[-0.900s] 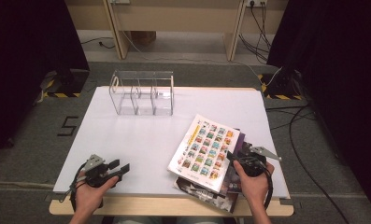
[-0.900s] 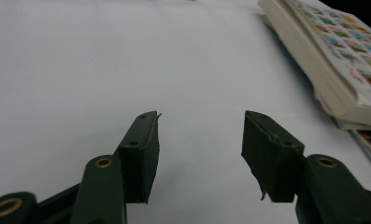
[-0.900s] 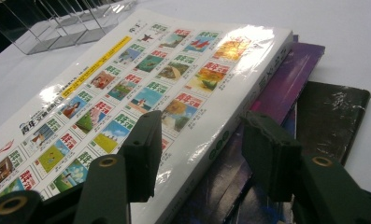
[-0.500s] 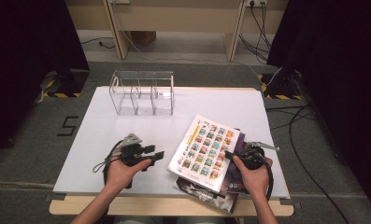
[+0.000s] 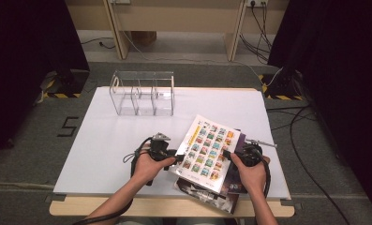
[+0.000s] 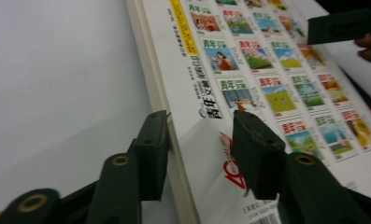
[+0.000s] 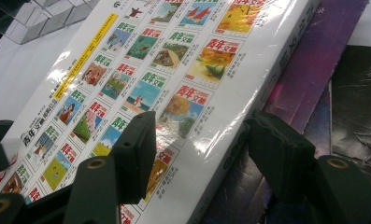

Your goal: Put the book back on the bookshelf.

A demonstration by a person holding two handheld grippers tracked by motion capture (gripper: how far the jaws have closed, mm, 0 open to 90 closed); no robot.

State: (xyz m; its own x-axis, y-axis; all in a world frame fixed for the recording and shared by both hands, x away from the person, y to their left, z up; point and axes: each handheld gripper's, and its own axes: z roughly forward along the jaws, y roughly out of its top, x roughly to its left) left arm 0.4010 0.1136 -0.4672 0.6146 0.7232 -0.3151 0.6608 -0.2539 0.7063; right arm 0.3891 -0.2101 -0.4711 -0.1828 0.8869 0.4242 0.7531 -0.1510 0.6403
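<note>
Lying near the worktop's (image 5: 104,140) front right corner, the picture-covered book (image 5: 211,151) rested on top of dark magazines (image 5: 207,194). The left tool (image 5: 173,154), its jaws apart, straddled the book's left edge without clamping it. The right tool (image 5: 231,155), jaws spread wide, straddled the right edge. A clear organiser (image 5: 144,93) stood near the back edge.

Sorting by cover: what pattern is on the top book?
A grid of small colourful pictures on white; right gripper view.
</note>
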